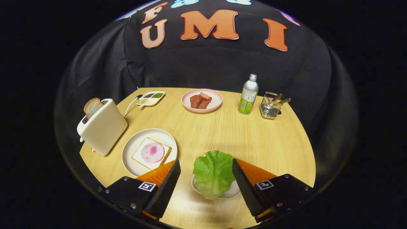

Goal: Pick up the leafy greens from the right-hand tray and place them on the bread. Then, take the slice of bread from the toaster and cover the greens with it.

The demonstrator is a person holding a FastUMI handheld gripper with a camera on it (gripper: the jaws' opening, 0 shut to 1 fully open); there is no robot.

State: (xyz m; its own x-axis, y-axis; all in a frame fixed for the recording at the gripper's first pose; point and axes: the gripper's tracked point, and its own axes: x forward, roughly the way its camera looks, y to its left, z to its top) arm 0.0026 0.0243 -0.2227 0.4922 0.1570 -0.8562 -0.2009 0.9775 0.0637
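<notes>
Jaws spread wide, released, nothing pinched between them: gripper [206, 179] poised over the near edge of the table [254, 136], one ridged black finger to each side of the leafy greens [213, 174] and apart from them. Between the fingers, a single broad lettuce leaf, bright green, veined, cupped and slightly crinkled, draped over a small white tray [233, 190] and overhanging its near rim. Looks light and floppy, so likely to fold or slip unless pinched across a thick part near the rib. Step in hand, by the look of it: the first one, the approach to the greens, with no grasp made yet. Next move calls for lowering and closing on the leaf without catching the tray rim, then lifting clear and carrying it left. Just beyond the left finger, a white plate [133, 146] bearing the bread [136, 156], a square slice topped with a round pink piece of ham [152, 152]; greens to go on top of that. Farther left, a cream toaster [103, 130] with the second slice of bread [92, 107] standing up out of its slot, untouched, for the covering step later. Across the table, well apart from the work: a pink plate of meat [202, 100], a small condiment dish [151, 98], a bottle [248, 94] and a wire cutlery basket [271, 106].
</notes>
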